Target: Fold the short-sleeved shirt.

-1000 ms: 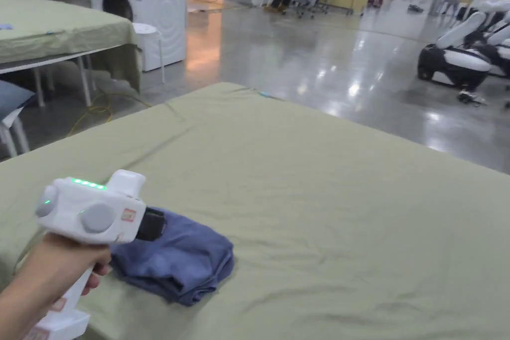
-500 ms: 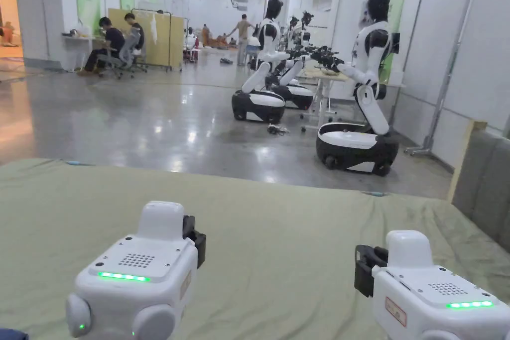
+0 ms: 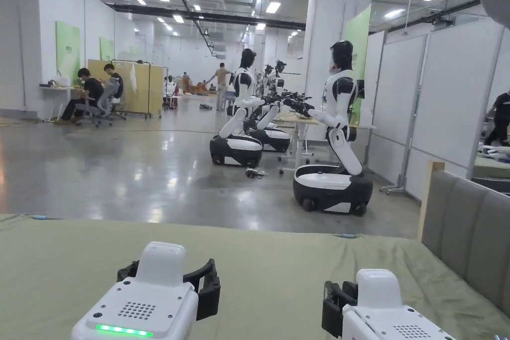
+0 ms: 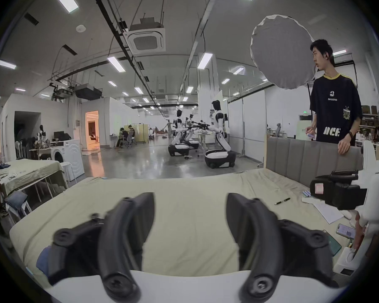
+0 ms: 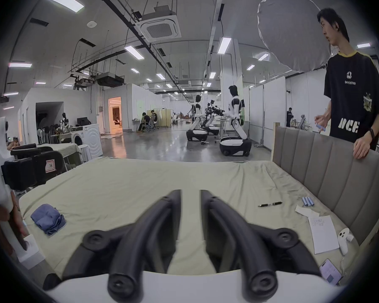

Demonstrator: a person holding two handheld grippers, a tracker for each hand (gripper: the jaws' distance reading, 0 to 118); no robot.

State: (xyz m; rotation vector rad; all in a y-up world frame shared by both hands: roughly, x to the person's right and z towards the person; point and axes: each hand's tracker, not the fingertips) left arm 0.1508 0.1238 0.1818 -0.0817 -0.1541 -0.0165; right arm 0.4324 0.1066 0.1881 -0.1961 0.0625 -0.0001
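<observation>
We find the blue shirt (image 5: 48,219) lying in a compact folded bundle on the olive bed sheet (image 5: 140,183), at about eight o'clock in the right gripper view, well apart from both tools. Our left gripper (image 4: 190,211) hangs over bare sheet with its jaws spread wide and empty; our right gripper (image 5: 190,200) has its jaws nearly together, a thin gap between them, gripping nothing. We judge the fold done or nearly so. The risk now is a careless sweep of the left tool back toward seven o'clock, which could catch the bundle and undo it. A pen (image 5: 269,204), paper (image 5: 322,233) and phone (image 5: 330,271) at three to four o'clock could be knocked too.
</observation>
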